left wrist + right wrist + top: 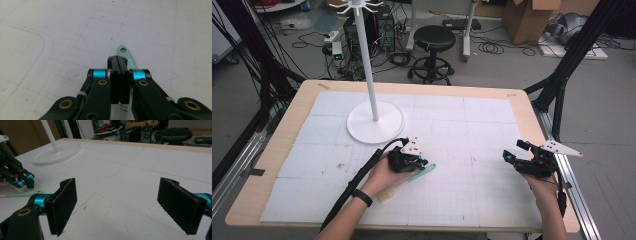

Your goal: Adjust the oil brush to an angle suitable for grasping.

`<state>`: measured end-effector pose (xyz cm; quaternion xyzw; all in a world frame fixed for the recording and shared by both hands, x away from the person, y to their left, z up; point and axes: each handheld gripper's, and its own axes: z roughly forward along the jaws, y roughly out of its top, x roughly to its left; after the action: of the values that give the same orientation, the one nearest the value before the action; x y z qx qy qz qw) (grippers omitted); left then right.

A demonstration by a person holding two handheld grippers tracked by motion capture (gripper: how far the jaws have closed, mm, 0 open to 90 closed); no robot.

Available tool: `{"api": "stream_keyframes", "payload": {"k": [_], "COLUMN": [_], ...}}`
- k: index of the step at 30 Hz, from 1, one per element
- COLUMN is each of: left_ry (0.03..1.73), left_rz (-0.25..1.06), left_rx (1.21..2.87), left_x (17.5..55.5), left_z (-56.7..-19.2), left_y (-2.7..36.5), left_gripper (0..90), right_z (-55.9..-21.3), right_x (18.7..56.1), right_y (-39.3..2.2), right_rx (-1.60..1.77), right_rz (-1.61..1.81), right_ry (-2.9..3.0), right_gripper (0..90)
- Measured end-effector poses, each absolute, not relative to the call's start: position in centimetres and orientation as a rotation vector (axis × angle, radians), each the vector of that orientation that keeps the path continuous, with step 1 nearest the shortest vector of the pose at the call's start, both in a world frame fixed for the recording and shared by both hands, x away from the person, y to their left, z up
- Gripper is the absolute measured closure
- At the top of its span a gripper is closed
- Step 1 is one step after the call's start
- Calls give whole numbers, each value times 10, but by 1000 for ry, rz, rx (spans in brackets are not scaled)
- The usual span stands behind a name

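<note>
White-covered desk [462,125]: left gripper [424,164] clenched on green spatula [419,174] near front edge; right gripper [508,156] released, jaws wide.

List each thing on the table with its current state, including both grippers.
Left gripper: jaws shut, low over the spatula.
Right gripper: jaws wide open, holding nothing.
Mint-green spatula with pale wooden end: lying flat on the mat.
White hook stand with round base: upright, nothing on its hooks.

Mint-green spatula [422,173] w/ holed handle end, flat on white mat [462,130].
</note>
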<state>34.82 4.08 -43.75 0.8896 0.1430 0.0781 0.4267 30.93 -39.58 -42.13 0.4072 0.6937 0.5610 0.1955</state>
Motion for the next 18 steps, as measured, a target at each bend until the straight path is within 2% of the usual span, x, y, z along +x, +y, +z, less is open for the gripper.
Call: {"api": "stream_keyframes", "payload": {"k": [8,12,18], "left_ry": [409,451,498], "left_rz": [237,243,266], "left_rx": [2104,2037,1945], "left_x": [344,342,335], "left_z": [-414,-405,-394], "left_y": [68,87,112], "left_gripper": [839,782,641], "right_z": [-421,-421,-422], "right_x": [309,309,310], "right_y": [-395,-395,-393], "right_rx": [1146,1144,1138], "right_rz": [1573,1566,1559], "right_ry": [1943,1948,1955], "right_gripper": [154,154,154]}}
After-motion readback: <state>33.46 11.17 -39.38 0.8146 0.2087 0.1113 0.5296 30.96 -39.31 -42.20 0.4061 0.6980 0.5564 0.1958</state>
